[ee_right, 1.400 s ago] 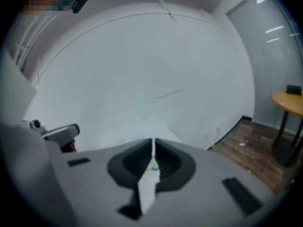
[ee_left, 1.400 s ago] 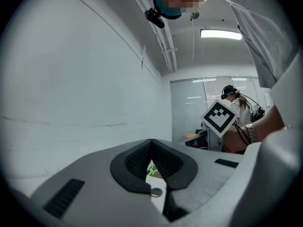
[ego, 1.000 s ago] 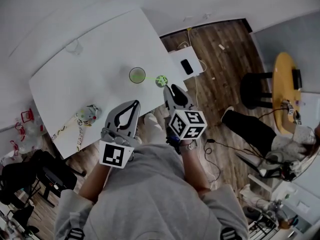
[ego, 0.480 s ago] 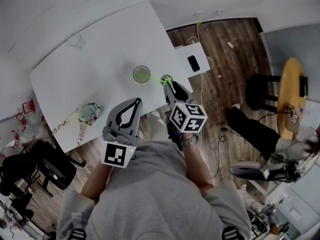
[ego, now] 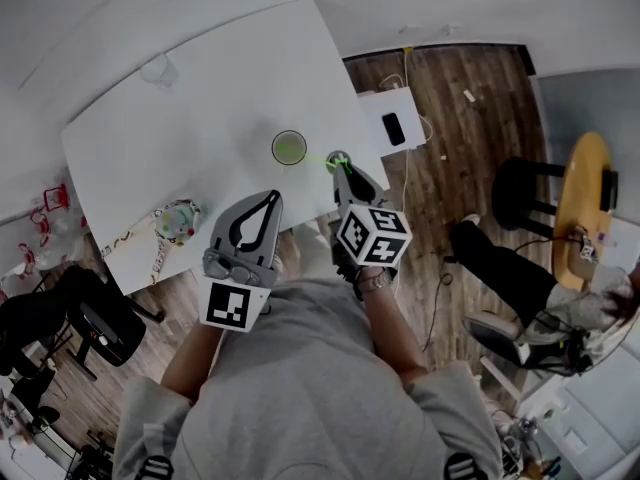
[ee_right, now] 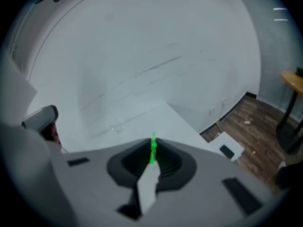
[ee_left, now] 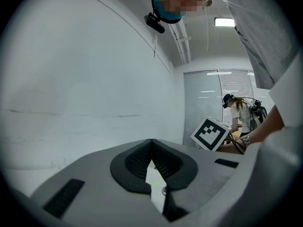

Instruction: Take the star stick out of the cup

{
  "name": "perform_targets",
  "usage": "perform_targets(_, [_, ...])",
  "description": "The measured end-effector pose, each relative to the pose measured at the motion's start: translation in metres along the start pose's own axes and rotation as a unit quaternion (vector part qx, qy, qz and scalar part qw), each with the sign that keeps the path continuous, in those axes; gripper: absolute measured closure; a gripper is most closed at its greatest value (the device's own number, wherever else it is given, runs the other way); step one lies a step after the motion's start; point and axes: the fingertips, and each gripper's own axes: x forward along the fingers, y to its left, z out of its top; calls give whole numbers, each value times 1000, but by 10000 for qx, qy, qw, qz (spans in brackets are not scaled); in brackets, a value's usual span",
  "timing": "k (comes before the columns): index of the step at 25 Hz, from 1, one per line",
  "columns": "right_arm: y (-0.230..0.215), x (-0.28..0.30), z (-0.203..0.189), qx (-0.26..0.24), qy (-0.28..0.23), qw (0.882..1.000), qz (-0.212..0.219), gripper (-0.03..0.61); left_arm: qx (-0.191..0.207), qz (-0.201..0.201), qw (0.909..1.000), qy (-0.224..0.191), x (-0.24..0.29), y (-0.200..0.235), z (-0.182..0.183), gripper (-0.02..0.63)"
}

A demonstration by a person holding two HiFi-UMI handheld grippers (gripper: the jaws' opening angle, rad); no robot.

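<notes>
A small clear cup (ego: pixel 288 148) with a green tint stands on the white table (ego: pixel 200 108), near its front right edge. The thin green star stick (ego: pixel 322 158) leans out of it to the right; whether its lower end still rests inside I cannot tell. My right gripper (ego: pixel 340 164) is shut on the star end, just right of the cup. In the right gripper view the stick (ee_right: pixel 153 151) pokes up between the closed jaws. My left gripper (ego: pixel 267 199) hangs shut and empty over the table's front edge, below and left of the cup.
A round toy with beaded strings (ego: pixel 177 219) lies at the table's front left. A clear glass (ego: pixel 160 69) stands far back. A white box with a phone (ego: pixel 392 125) sits on the wood floor right of the table. Further right are a stool (ego: pixel 520 183) and a seated person (ego: pixel 520 268).
My right gripper has moved forward to the star end of the stick and now grips it. The left gripper has hardly moved.
</notes>
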Motion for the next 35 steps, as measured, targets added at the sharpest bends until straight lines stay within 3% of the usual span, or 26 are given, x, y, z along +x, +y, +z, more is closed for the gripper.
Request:
perform_targets(15, [24, 1, 4, -441, 26, 9986, 289, 532, -150, 389, 9991, -111, -17, 0, 1, 583])
perform_targets(19, [30, 2, 9, -721, 24, 9968, 332, 534, -393, 570, 9974, -204, -22, 5, 2, 584])
perform_targets(35, [62, 2, 12, -1757, 15, 9837, 375, 534, -391, 1200, 9913, -371, -59, 37, 1, 583])
